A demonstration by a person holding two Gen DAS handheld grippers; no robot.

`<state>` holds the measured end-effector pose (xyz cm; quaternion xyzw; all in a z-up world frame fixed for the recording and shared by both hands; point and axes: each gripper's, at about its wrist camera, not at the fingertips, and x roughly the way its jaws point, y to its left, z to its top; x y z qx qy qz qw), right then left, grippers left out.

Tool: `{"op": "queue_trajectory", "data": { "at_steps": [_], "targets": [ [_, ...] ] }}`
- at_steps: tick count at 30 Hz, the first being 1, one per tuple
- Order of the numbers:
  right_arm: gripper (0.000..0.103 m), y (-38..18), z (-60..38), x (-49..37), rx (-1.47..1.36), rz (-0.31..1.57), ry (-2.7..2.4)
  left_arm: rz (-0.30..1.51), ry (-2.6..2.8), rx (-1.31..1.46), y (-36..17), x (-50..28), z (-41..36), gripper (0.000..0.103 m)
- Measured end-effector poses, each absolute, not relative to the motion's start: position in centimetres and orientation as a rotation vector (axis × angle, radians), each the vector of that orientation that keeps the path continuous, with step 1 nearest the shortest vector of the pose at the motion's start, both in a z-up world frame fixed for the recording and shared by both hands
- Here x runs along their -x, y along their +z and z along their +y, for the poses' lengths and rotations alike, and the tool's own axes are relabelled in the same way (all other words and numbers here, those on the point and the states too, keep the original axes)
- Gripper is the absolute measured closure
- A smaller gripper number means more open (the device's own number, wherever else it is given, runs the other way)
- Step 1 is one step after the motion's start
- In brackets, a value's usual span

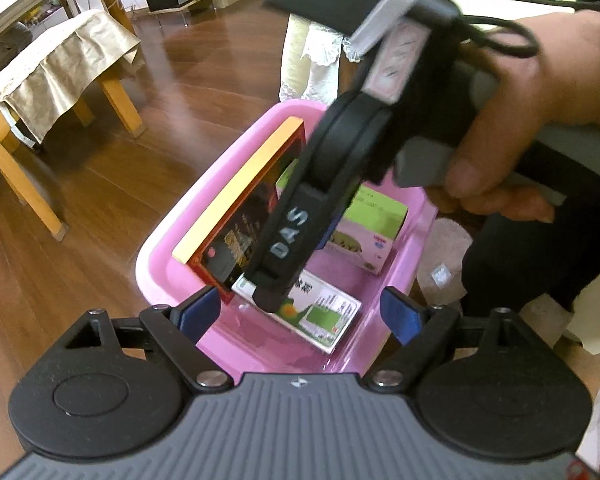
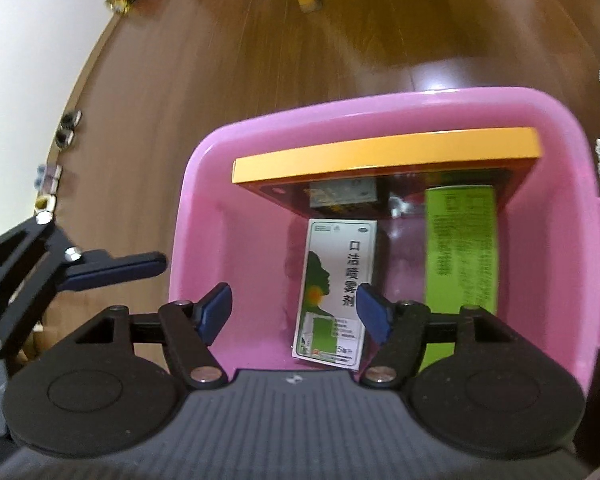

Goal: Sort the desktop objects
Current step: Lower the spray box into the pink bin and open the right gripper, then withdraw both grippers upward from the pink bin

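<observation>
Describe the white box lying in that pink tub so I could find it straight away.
Start at the pink tub above the wooden floor. Three boxes sit inside: a big orange-edged one leaning on the far wall, a lime-green one on the right, and yours. The white box lies flat on the bottom, the only one with a green head silhouette.

A home living room: wooden floor [image 1: 148, 152], cloth-covered wooden table [image 1: 60, 60], lace drape [image 1: 320, 56]

Black tongs [image 2: 294, 312] with blue pads [image 2: 216, 312], silver screws, grey ribbed body
</observation>
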<state>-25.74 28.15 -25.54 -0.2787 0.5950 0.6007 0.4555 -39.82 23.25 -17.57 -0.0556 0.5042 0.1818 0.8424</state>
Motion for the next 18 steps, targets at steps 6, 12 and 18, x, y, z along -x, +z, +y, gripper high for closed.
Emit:
{"op": "queue_trajectory", "data": {
  "at_steps": [6,12,18],
  "targets": [
    [0.038,-27.3,30.0,26.8,0.802,1.471,1.422,1.076,0.394,0.137,-17.5,41.2,23.6,0.015],
    [0.038,-28.6,31.0,28.0,0.876,1.433,1.427,1.066,0.42,0.173,-18.1,42.3,24.5,0.015],
    [0.04,-28.3,31.0,28.2,0.962,1.359,1.401,1.044,0.407,0.178,-18.0,42.2,24.6,0.015]
  ]
}}
